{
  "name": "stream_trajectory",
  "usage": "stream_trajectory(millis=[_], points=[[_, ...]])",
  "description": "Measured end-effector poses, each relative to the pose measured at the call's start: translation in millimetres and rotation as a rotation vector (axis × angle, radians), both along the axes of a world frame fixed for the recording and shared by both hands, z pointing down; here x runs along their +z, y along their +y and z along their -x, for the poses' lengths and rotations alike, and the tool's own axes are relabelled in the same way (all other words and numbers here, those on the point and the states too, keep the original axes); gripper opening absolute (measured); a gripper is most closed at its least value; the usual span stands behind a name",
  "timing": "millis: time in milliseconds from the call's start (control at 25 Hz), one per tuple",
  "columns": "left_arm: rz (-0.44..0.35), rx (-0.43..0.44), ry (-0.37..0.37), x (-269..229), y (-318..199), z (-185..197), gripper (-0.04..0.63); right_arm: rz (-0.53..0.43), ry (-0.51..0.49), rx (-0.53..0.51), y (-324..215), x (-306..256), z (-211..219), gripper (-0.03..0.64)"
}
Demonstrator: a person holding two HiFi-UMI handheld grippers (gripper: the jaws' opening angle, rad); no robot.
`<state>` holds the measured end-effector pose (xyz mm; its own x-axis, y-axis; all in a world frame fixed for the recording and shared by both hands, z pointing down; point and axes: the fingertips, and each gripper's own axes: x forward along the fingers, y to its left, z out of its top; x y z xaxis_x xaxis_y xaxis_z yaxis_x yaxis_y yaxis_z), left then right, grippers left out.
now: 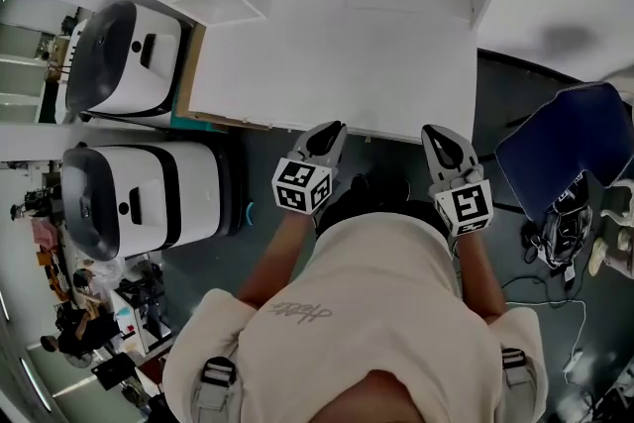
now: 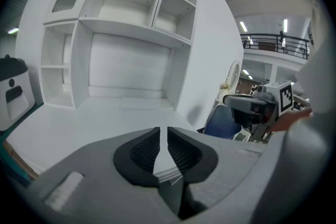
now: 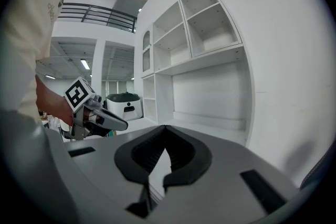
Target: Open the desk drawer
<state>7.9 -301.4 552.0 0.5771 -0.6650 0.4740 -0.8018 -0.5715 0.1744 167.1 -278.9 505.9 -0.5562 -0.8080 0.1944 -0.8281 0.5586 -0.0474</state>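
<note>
The white desk (image 1: 337, 45) lies in front of me, and its front edge (image 1: 297, 124) runs just past both grippers in the head view. No drawer front shows in any view; it is hidden under the desk top. My left gripper (image 1: 336, 127) hovers at that edge, its jaws (image 2: 163, 129) almost together with only a thin slit and nothing between them. My right gripper (image 1: 432, 132) is beside it at the same edge, apart from the left one. Its fingertips meet with nothing held (image 3: 165, 127). Each gripper shows in the other's view, the left gripper (image 3: 100, 117) and the right gripper (image 2: 251, 104).
A white shelf unit (image 2: 131, 18) stands on the back of the desk. Two white machines with dark lids (image 1: 129, 59) (image 1: 149, 193) stand left of the desk. A blue chair (image 1: 570, 149) and loose cables (image 1: 560, 233) are on the dark floor to the right.
</note>
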Motion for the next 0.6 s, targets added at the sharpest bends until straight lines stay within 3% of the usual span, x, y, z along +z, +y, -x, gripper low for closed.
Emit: stream_trajectory(millis=[120,280,600], points=[[0.051,0.018,0.013,18,5,-6,0.092,0.018,0.011,0.004,5,7,-3,0.002],[0.104,0.039,-0.014,46,13,-8,0.116,0.031,0.027,0.010,13,13,-7,0.002],[0.287,0.040,-0.044,119,30,-6,0.130,0.064,0.032,0.000,23,24,-5,0.002]])
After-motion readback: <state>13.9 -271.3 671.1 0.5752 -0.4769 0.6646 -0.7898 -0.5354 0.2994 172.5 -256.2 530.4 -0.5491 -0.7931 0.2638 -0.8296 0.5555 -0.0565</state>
